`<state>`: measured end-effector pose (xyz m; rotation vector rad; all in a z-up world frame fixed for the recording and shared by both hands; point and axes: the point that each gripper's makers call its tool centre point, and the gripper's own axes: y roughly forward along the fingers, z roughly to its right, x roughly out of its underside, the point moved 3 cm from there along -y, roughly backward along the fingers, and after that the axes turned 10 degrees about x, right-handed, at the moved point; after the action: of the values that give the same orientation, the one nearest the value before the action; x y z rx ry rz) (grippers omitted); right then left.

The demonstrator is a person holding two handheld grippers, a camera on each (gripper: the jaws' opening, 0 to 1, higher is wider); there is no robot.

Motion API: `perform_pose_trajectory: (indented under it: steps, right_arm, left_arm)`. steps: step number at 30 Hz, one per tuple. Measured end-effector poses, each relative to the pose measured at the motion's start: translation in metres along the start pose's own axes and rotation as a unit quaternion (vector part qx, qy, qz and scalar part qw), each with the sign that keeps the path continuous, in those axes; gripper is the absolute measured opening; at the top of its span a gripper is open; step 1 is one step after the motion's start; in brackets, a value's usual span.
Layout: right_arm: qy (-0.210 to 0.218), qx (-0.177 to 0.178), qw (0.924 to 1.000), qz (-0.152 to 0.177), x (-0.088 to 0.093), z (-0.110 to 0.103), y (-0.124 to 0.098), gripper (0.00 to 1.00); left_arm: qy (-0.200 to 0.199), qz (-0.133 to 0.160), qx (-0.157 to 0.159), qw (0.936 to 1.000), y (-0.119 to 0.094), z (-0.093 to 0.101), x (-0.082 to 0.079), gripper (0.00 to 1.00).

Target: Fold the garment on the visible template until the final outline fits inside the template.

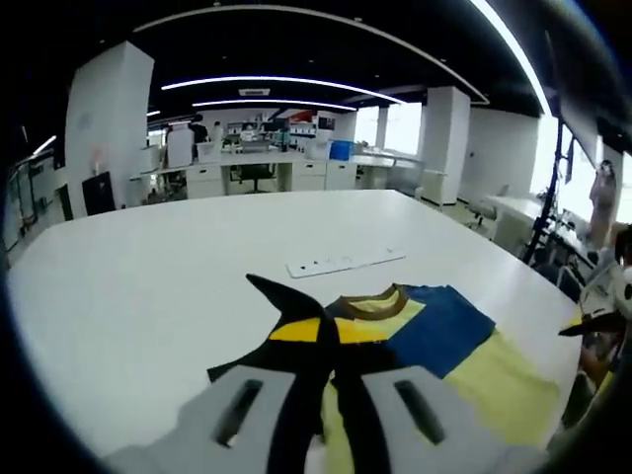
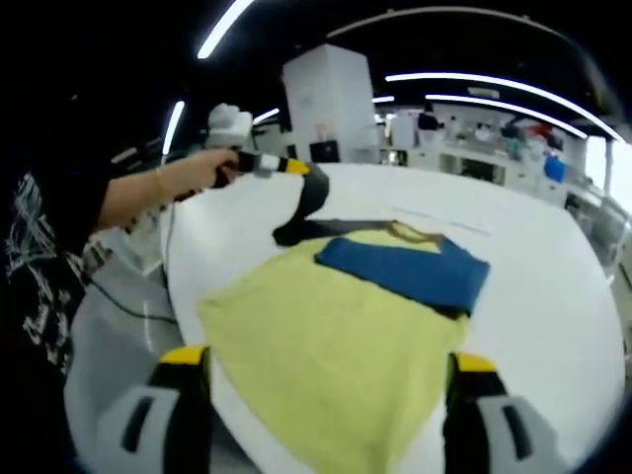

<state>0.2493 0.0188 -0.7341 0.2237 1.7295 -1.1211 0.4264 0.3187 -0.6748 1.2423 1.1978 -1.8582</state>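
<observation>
A yellow T-shirt (image 2: 336,336) lies on the white table (image 2: 553,296), its brown collar (image 2: 413,233) on the far side. Its blue sleeve (image 2: 405,269) is folded in over the chest. In the right gripper view, my left gripper (image 2: 292,168), held by a person's hand, is shut on the black sleeve (image 2: 308,202) and holds it lifted off the table. In the left gripper view its own jaws (image 1: 331,326) meet on the black sleeve (image 1: 272,289), above the collar (image 1: 380,301). My right gripper (image 2: 326,395) is open, its jaws wide apart on either side of the shirt's near hem.
A white power strip (image 1: 346,263) lies on the table beyond the shirt. The person's arm (image 2: 148,193) and dark shirt are at the table's left edge. Office desks (image 1: 267,168) and pillars stand far behind. Bare table (image 1: 148,296) stretches left of the garment.
</observation>
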Motion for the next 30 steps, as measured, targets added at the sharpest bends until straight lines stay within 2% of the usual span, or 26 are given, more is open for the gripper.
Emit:
perform_pose_trajectory:
  steps: [4,10,14,19,30]
  right_arm:
    - [0.002,0.0,1.0,-0.002,0.002,0.0,0.001,0.99]
    - [0.006,-0.002,1.0,-0.005,0.004,0.0,0.004,0.99]
    - [0.006,-0.003,0.9999,-0.009,0.007,0.001,0.005,0.99]
    - [0.009,-0.002,0.9999,-0.009,0.008,0.003,0.005,0.99]
    - [0.014,-0.003,0.9998,-0.016,0.011,0.006,0.008,0.99]
  left_arm:
    - [-0.001,0.006,0.01,0.9999,0.007,0.011,-0.002,0.0]
    - [0.019,0.019,0.041,0.9988,0.024,0.03,-0.007,0.0]
    - [0.013,0.016,0.046,0.9987,0.036,0.041,-0.007,0.0]
    - [0.003,0.027,0.062,0.9977,0.046,0.055,-0.008,0.0]
    - [-0.002,0.022,0.085,0.9961,0.067,0.08,-0.001,0.0]
